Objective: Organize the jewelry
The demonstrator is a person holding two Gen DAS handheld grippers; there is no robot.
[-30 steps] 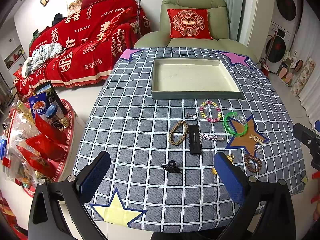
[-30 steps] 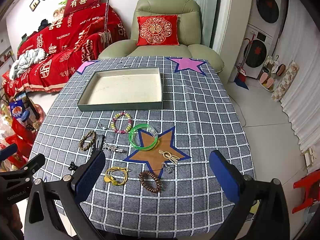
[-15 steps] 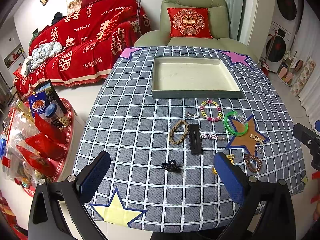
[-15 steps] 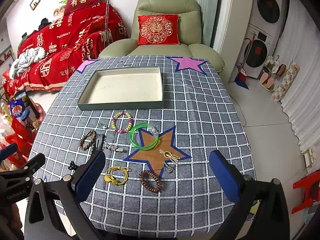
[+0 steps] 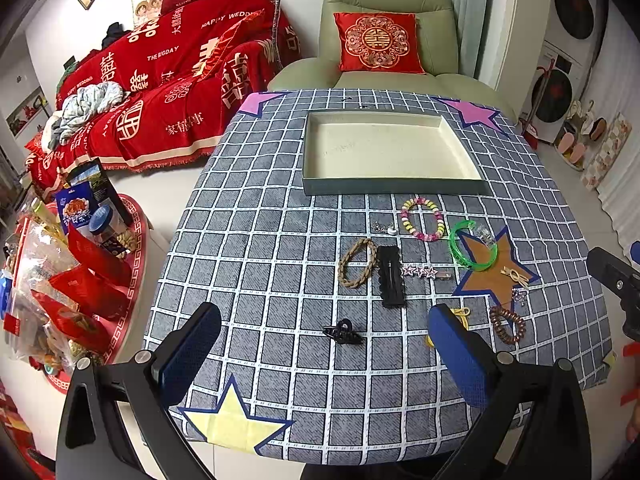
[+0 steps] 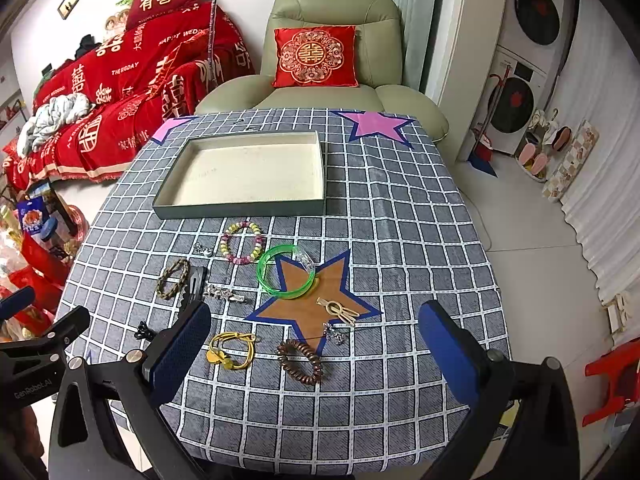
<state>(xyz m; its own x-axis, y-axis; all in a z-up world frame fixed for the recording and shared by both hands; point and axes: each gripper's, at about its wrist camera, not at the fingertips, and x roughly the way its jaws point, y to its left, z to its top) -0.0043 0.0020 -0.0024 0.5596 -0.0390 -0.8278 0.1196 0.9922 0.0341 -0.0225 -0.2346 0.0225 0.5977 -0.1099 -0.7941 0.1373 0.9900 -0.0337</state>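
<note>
The checked table (image 6: 400, 208) carries the shallow tray (image 6: 240, 210) near its far edge, interior bare. The jewelry lies loose between tray and near edge — green bangle (image 6: 285, 272), beaded bracelet (image 6: 243, 242), brown coil tie (image 6: 300, 361). Left gripper (image 5: 324, 354) and right gripper (image 6: 316, 350) hover at the near edge — jaws spread wide, gripping nothing.
</note>
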